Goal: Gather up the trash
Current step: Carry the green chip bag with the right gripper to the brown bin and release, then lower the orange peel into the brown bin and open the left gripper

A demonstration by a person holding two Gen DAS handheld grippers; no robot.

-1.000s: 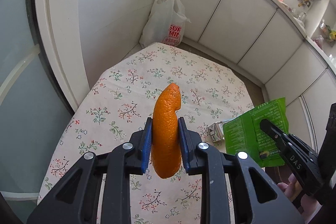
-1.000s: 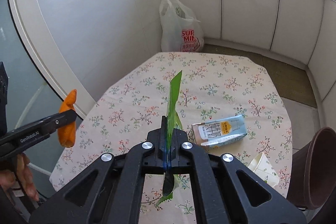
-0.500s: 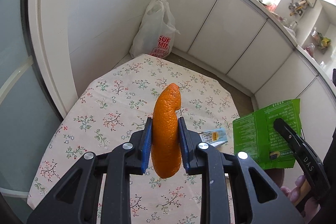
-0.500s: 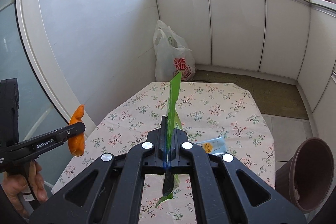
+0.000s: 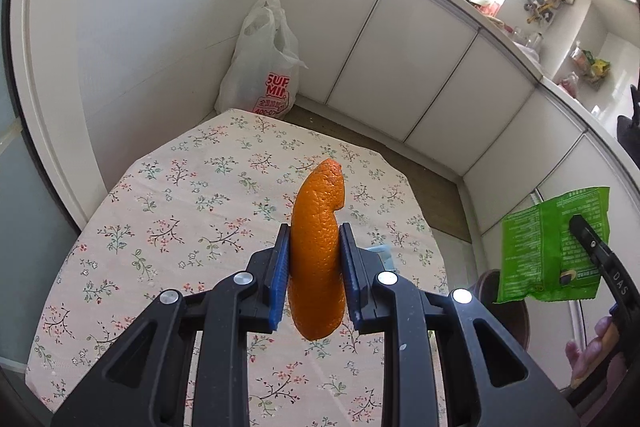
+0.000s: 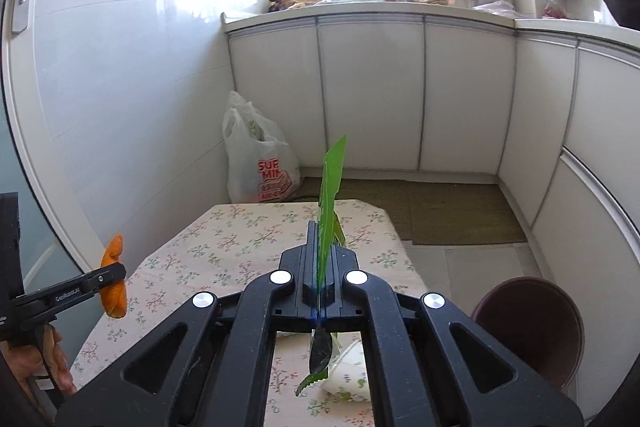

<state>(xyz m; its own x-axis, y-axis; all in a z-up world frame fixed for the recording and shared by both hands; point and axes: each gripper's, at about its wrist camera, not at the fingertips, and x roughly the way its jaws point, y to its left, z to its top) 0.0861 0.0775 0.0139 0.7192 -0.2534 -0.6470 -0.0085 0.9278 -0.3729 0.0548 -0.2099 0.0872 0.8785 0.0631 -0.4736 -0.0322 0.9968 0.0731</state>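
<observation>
My left gripper (image 5: 314, 259) is shut on an orange peel (image 5: 318, 247) and holds it high above the floral table (image 5: 180, 211). The peel also shows at the left of the right wrist view (image 6: 114, 279). My right gripper (image 6: 323, 247) is shut on a green snack wrapper (image 6: 332, 183), seen edge-on; the wrapper also shows at the right of the left wrist view (image 5: 548, 247). A brown trash bin (image 6: 532, 327) stands on the floor to the right of the table. A blue-and-white carton (image 5: 378, 251) lies on the table, mostly hidden behind my left fingers.
A white plastic bag (image 5: 264, 67) with red print stands on the floor beyond the table's far end. White cabinets (image 6: 372, 91) run along the back and right. A crumpled white paper cup (image 6: 344, 379) lies near the table's right front edge.
Both grippers have risen and pulled back from the table with their loads. The table looks smaller and lower, and the carton has slipped behind my left fingers.
</observation>
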